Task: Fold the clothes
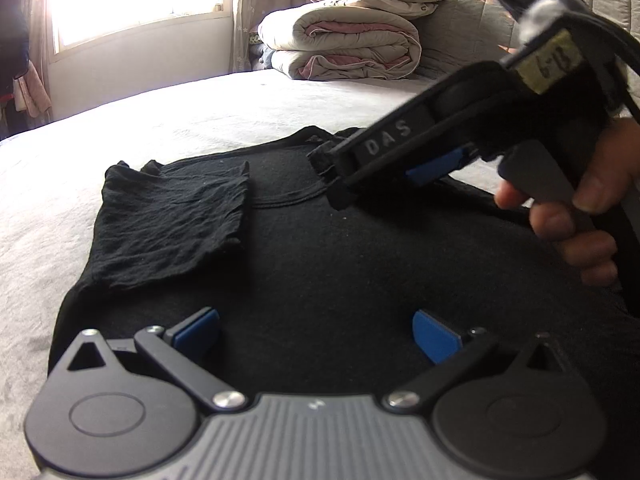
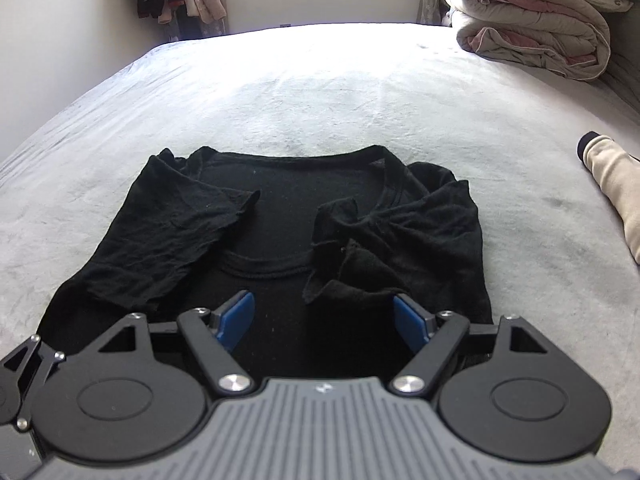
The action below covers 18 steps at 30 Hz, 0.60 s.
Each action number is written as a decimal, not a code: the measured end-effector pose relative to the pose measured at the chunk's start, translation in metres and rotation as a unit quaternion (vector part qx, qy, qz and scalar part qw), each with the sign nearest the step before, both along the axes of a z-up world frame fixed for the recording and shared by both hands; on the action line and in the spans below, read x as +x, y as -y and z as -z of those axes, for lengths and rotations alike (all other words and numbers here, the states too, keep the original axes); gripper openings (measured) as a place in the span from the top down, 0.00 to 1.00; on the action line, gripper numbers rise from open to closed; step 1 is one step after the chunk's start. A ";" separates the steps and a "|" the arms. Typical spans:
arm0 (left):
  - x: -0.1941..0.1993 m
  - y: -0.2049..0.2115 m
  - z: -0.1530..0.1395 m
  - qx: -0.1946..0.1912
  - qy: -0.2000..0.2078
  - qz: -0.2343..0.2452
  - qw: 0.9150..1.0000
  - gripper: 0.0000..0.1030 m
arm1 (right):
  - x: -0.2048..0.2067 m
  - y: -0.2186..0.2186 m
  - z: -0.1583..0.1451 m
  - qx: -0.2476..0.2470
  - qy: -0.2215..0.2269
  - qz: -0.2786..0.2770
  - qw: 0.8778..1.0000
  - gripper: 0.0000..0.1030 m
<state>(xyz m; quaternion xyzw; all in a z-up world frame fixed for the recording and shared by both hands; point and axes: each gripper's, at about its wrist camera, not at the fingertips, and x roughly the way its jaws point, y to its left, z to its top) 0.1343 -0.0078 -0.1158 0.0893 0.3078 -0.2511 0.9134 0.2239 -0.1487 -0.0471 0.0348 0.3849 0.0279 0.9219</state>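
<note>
Both sleeves lie folded onto the black T-shirt [image 2: 272,208], body folds remain; left claw [image 1: 316,334] and right claw [image 2: 324,320] gape released at 6 o'clock.

Home bedroom: bed [image 2: 320,80], folded duvets [image 2: 532,20] (probably).

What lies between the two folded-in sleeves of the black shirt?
Between the left sleeve and the bunched right sleeve lies only the black shirt itself, neckline included; the right wrist view shows this.

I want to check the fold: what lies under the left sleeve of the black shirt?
The left sleeve lies folded flat on the black shirt, on its chest beside the neckline. The chest part beneath it is covered and cannot be seen.
</note>
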 end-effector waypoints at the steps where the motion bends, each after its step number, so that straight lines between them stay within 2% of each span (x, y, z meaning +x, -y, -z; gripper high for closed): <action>1: 0.000 0.000 0.000 0.000 0.000 0.000 1.000 0.00 | -0.006 0.001 0.000 -0.004 0.000 0.000 1.000 0.23; 18: 0.000 0.000 0.000 0.000 0.000 0.000 1.000 0.00 | -0.121 0.021 0.004 -0.054 -0.030 0.023 0.998 0.23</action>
